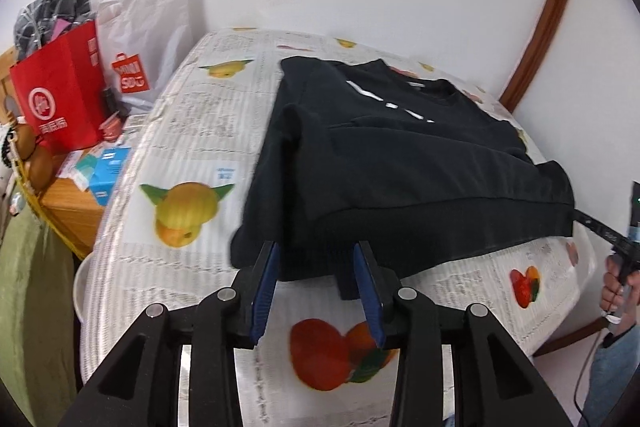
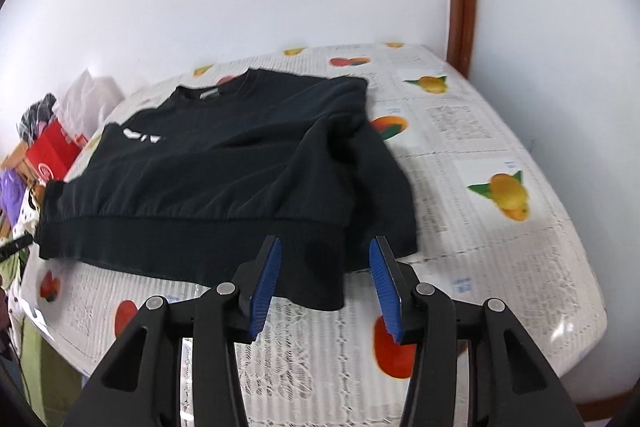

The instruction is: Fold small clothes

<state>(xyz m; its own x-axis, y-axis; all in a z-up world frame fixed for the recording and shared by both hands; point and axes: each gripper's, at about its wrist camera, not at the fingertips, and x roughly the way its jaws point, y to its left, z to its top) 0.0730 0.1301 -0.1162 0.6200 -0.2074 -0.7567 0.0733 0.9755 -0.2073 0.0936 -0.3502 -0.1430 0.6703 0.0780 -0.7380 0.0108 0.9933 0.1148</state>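
Both my grippers stand released: left gripper (image 1: 316,291) and right gripper (image 2: 324,291) each straddle the hem, pads clear of cloth. One black sweatshirt (image 2: 224,171) lies flat at 12 o'clock on the table (image 2: 500,267). Before regripping, I'd square the hem corners. Count: one garment, two grippers.

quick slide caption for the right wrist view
Open right hand-held gripper at the hem of a black sweatshirt lying on a fruit-print tablecloth.
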